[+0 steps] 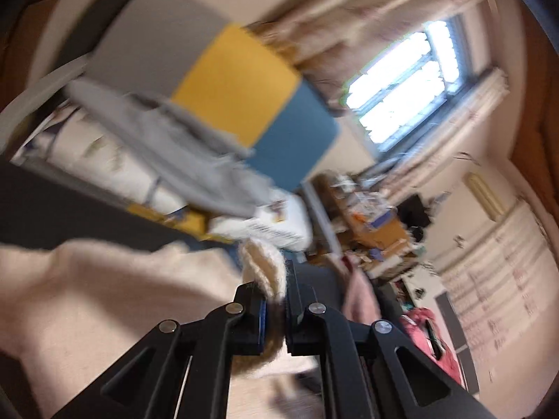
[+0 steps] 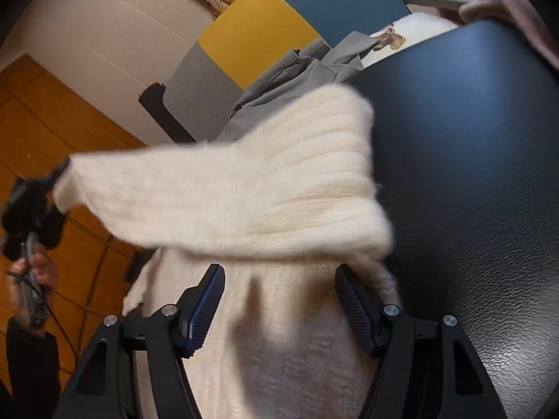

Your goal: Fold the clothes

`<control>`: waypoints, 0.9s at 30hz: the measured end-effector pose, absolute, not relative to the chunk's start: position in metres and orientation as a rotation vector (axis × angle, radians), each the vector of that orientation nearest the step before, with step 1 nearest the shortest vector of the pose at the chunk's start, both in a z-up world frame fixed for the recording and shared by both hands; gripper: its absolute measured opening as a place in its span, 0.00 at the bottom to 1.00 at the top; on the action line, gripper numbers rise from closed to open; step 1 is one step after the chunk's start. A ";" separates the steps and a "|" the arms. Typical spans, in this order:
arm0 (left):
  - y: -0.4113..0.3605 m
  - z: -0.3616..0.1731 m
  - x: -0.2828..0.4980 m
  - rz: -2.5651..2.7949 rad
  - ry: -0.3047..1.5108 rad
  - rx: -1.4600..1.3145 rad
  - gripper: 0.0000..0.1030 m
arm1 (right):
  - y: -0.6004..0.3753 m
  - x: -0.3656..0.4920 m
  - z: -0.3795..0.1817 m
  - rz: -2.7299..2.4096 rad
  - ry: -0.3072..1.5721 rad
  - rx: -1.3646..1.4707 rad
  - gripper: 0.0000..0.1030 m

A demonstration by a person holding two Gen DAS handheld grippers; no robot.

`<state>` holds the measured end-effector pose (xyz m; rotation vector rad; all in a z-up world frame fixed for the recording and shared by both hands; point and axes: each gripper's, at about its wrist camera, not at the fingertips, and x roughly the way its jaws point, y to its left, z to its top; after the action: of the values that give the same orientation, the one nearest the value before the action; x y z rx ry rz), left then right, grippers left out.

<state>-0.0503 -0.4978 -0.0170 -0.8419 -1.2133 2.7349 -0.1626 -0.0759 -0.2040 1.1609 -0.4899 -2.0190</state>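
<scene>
A cream knitted sweater [image 2: 279,331] lies on a black leather surface [image 2: 471,192]. One ribbed sleeve [image 2: 244,188] is lifted and stretched across it toward the left. My left gripper [image 1: 276,300] is shut on the sleeve's cuff [image 1: 263,262]; it also shows in the right wrist view [image 2: 52,188] at the far left, held in a hand. My right gripper [image 2: 279,300] is open just above the sweater body, with nothing between its fingers.
A grey garment [image 2: 297,80] lies at the back of the black surface, against a grey, yellow and blue panel [image 2: 258,31]. A wooden floor [image 2: 42,122] is at the left. A cluttered desk [image 1: 370,223] and a window [image 1: 405,83] are in the left wrist view.
</scene>
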 end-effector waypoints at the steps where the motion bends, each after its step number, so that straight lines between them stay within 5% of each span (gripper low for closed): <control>1: -0.506 -0.033 -0.048 2.738 -1.238 -0.896 0.05 | -0.077 -0.164 -0.205 -2.023 -0.474 1.160 0.65; 12: -0.551 -0.115 -0.042 2.789 -1.227 -1.223 0.05 | -0.085 -0.159 -0.196 -2.069 -0.316 1.132 0.66; 19: -0.562 -0.148 -0.053 2.844 -1.139 -1.385 0.05 | -0.104 -0.152 -0.193 -2.111 -0.158 1.118 0.75; 22: -0.561 -0.189 -0.049 2.797 -1.198 -1.459 0.06 | -0.119 -0.145 -0.193 -2.141 0.003 1.111 0.81; 27: -0.557 -0.209 -0.009 2.767 -1.442 -1.182 0.06 | -0.142 -0.126 -0.197 -2.140 0.402 1.049 0.84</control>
<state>-0.0093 -0.5573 -0.2093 -1.1823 -1.4421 2.7669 -0.1262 -0.1421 -0.1975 1.0491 0.4016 -2.1400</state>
